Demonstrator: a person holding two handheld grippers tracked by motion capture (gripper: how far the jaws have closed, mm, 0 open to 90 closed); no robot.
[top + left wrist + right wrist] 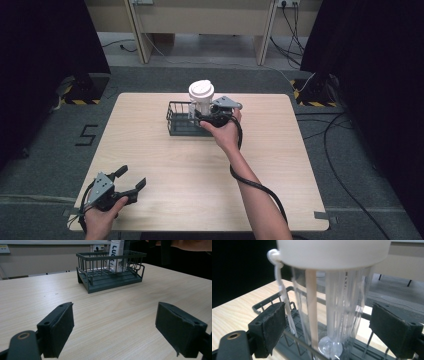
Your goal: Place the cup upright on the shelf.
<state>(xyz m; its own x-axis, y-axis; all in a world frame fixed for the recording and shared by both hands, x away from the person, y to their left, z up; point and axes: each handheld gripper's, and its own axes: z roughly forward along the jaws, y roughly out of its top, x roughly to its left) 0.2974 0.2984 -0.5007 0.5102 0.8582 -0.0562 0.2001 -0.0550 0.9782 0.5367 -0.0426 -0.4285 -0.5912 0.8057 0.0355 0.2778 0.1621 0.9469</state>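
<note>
R jaws open, cup between, untouched.

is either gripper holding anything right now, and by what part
Nothing is held. The right gripper is open, its jaws either side of the cup in the basket without touching. The left gripper is open over bare table.

A pale wooden table carries a dark wire basket.

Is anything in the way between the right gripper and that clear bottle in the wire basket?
Only the wire basket's near rail, low across the gap. The right gripper's open jaws already flank the clear bottle above it.
</note>
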